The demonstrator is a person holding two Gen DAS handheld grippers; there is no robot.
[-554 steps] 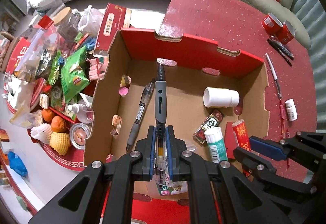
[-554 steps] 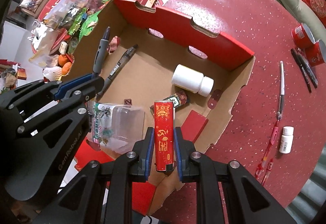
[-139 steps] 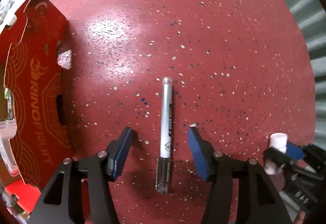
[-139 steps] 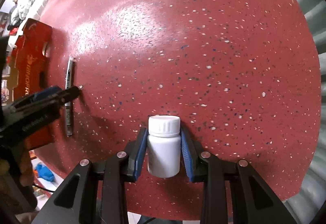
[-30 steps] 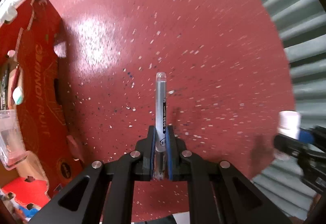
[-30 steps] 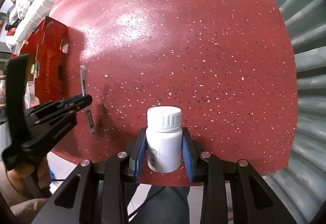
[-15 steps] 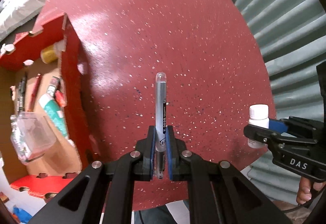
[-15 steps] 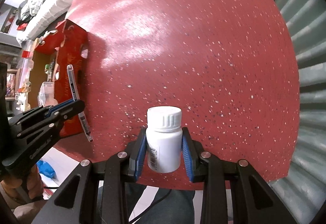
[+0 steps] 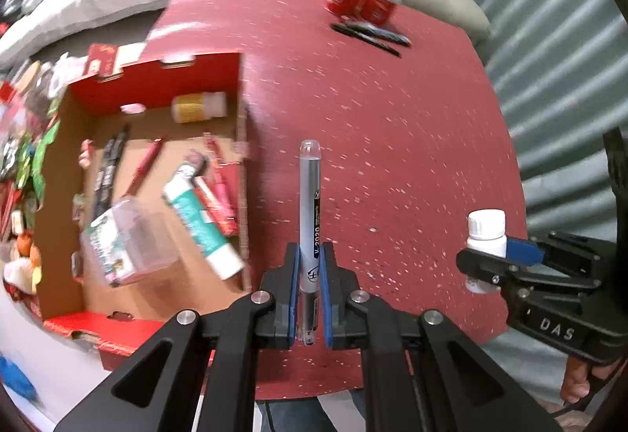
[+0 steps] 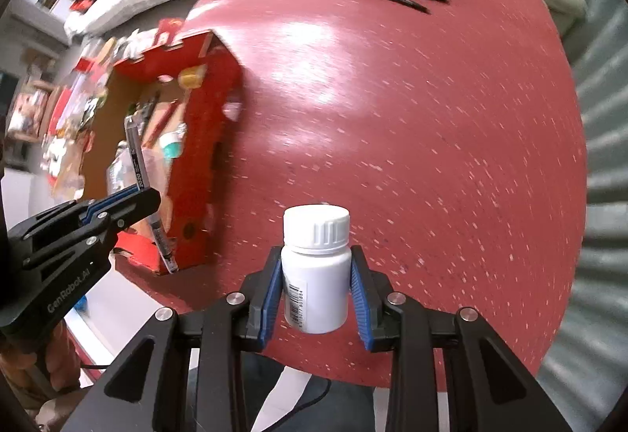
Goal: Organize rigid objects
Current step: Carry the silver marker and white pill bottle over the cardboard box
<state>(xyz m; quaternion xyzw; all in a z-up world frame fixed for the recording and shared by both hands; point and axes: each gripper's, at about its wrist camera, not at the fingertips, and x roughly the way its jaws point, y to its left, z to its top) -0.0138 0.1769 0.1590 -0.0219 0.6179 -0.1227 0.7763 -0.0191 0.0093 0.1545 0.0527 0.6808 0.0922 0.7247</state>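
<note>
**Both claws loaded and held above the red table, cardboard box to the left**

Item held by the left gripper: a slim grey marker pen with a clear rounded cap end pointing away from the claw and a dark label band printed in white along the barrel. The blue pads are closed on the lower part of the barrel; a short clear tail end sticks out behind them toward the camera. The pen runs straight ahead along the fingers, off the surface, over the speckled red table.

Item held by the right gripper: a small white plastic pill bottle with a ribbed white screw cap and a barcode on its lower left side. It stands upright between the blue pads, which grip its body on both sides below the cap. The bottle is clear of the table.

Pose: the two claws are side by side, well apart, each visible in the other's view. The left claw sits just right of the near right corner of the red-walled cardboard box. The right claw is further right, near the table's right edge. A hand shows under each grip handle.

Ahead and left of the left claw, the box holds several pens, a green-and-white tube, a clear plastic container and a yellow-labelled bottle. Far ahead of both claws, two red cans and black pens lie on the table.
</note>
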